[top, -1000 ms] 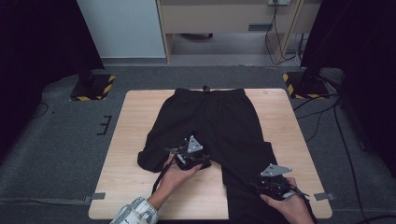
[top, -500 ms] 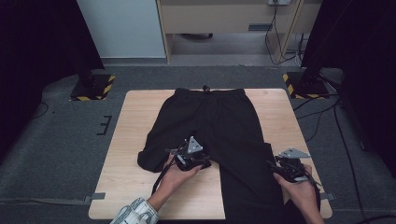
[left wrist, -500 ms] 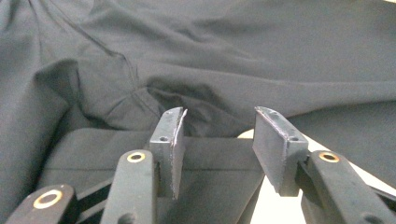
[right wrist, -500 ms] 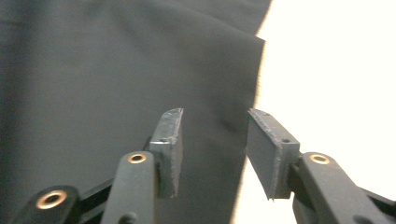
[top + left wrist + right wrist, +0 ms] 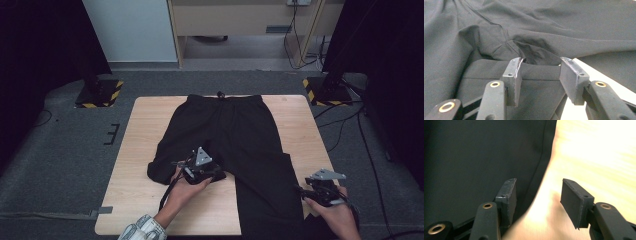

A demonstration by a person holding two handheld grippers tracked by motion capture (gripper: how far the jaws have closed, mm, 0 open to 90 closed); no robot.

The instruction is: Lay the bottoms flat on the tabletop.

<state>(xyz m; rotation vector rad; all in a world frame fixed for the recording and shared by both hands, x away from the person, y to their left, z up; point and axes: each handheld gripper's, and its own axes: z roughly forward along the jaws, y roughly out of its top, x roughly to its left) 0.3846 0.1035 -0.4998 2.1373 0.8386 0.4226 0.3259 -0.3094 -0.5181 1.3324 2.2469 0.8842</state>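
A pair of black trousers [image 5: 235,145] is lying flat on the wooden table [image 5: 145,125], waistband at twelve o'clock, one leg running down toward six o'clock and the other bunched up toward eight o'clock. The left gripper [image 5: 212,172] is sitting at the crotch seam, its jaws standing apart over a fold of cloth [image 5: 534,53] and not pinching it. The right gripper [image 5: 312,192] is hovering at four o'clock beside the long leg's outer edge [image 5: 541,170]; its jaws have just been opening and are straddling the hem line, with bare wood between them and fabric only beside the left pad.

To my eye the person is lining up two grips to fold or straighten the leg. To do it well, the right gripper should be sliding inward until the edge is lying fully between the pads, then closing low on the table so it catches both layers. The left should be biting the seam fold squarely, not a loose wrinkle, before either hand lifts.
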